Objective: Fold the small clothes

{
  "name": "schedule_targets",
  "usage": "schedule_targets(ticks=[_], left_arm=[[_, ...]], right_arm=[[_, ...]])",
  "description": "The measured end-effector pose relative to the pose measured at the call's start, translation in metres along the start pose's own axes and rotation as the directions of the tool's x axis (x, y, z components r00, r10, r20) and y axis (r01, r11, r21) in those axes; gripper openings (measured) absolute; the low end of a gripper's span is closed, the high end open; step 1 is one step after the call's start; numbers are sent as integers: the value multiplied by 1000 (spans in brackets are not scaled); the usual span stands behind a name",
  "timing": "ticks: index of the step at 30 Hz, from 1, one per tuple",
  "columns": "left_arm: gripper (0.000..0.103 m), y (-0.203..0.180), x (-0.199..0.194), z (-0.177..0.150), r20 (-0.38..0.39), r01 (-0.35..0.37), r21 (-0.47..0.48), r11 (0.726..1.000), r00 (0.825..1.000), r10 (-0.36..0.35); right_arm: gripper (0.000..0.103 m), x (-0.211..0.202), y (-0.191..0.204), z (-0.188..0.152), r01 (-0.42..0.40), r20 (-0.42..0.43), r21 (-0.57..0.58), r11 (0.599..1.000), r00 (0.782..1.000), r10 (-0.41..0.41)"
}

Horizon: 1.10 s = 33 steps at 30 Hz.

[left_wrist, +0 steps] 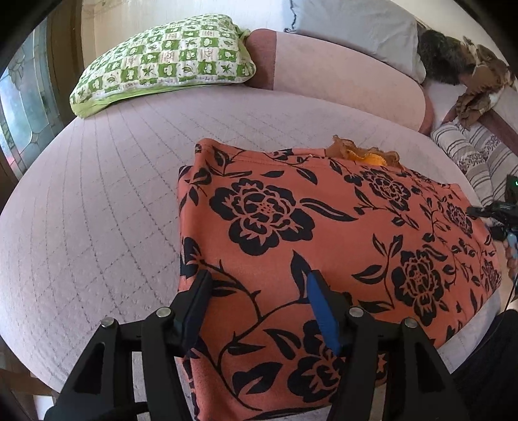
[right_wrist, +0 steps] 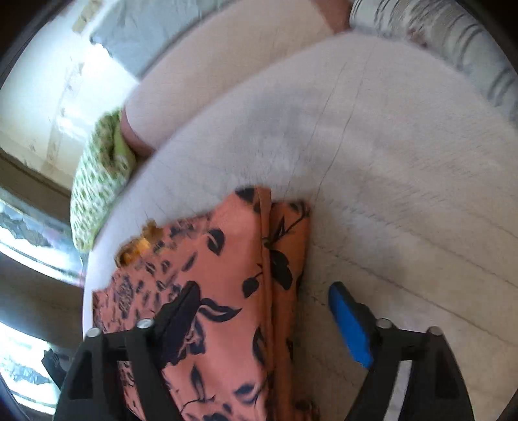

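Observation:
An orange garment with black flower print (left_wrist: 323, 233) lies folded flat on the pale pink quilted bed (left_wrist: 97, 210). An orange lace trim (left_wrist: 362, 153) sticks out at its far edge. My left gripper (left_wrist: 259, 291) is open just above the garment's near left part, holding nothing. In the right wrist view, which is blurred, the garment (right_wrist: 226, 275) shows its right folded edge. My right gripper (right_wrist: 262, 301) is open over that edge, one finger over the cloth and the blue-padded finger (right_wrist: 349, 327) over the bed (right_wrist: 404, 194). It holds nothing.
A green and white checked pillow (left_wrist: 165, 61) lies at the far left of the bed. A pink bolster (left_wrist: 340, 74) and a grey pillow (left_wrist: 356, 29) lie behind. Striped bedding (left_wrist: 476, 158) and brown cloth (left_wrist: 479, 84) sit at the right. A window is at the left.

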<state>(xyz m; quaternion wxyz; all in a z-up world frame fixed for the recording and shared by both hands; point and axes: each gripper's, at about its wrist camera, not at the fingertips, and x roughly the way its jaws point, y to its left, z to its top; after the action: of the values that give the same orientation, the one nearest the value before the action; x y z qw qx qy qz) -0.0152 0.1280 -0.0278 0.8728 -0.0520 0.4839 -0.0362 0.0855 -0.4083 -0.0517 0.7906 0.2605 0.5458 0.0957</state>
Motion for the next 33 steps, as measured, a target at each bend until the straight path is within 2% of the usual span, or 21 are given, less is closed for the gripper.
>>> schedule_targets(ticks=[1,3,5,7,8,10,11,12,13,17,19,20,21,24,25,27,28,29,31,32,33], left_arm=[[62,0,1,0,1,-1,3,1000,1000,1],[62,0,1,-1,7,2,10,1000,1000,-2],[63,1,3,-2,18,7,16,1000,1000,-7],[63,1,4,-3,23,8,23,1000,1000,-8],[64,0,5,-2,23,8,24,1000,1000,-8],[64,2,4,-3,25,15,24,1000,1000,-15],[64,2,4,-4,29,18,26,1000,999,-19],[64,3,4,-4,30,18,28,999,999,-19],[64,2,4,-4,31,14,34,999,999,-15],[67,-2,4,-6,37,11,42,999,999,-12],[67,0,4,-6,38,17,44,999,999,-19],[67,0,3,-6,39,21,44,999,999,-23],[67,1,3,-6,39,25,46,999,999,-27],[67,2,3,-7,48,30,50,998,998,-33],[68,1,3,-8,50,30,50,998,998,-32],[69,-1,4,-7,51,26,59,998,998,-29],[69,1,4,-7,49,29,61,998,998,-32],[69,3,3,-7,50,35,58,998,998,-38],[69,4,2,-7,50,44,54,998,998,-47],[69,4,3,-7,48,44,54,998,998,-46],[69,4,3,-7,49,43,54,998,998,-46]], right_arm=[[19,0,8,1,3,-1,-23,1000,1000,-3],[15,-18,29,0,17,77,-91,996,997,-10],[14,-34,32,-3,19,157,-86,996,988,-6],[15,-13,5,-2,38,96,10,999,995,-39],[21,2,-8,-5,28,42,56,998,999,-30],[27,-3,-10,-9,-13,79,53,998,997,9],[44,-7,-7,-9,-33,89,54,998,996,28],[74,-13,-3,-8,-42,102,51,998,994,36],[80,-18,0,-6,-34,126,41,999,992,29],[81,-14,3,12,0,146,47,999,989,-7],[79,6,-2,23,8,68,70,998,998,-12],[58,13,-2,24,2,49,68,998,999,-6],[13,15,3,27,1,39,57,998,999,-3],[14,-15,23,25,-40,162,-1,999,986,39],[14,-13,18,26,-42,163,10,999,986,39],[17,15,-21,29,-21,71,155,988,997,10],[19,21,-33,26,-39,65,205,978,998,26],[23,18,-37,22,-85,97,224,971,993,65],[35,4,-29,18,-113,132,202,973,987,88],[52,-4,-23,15,-95,137,172,981,988,72],[60,-16,-17,12,-62,154,147,987,987,39]])
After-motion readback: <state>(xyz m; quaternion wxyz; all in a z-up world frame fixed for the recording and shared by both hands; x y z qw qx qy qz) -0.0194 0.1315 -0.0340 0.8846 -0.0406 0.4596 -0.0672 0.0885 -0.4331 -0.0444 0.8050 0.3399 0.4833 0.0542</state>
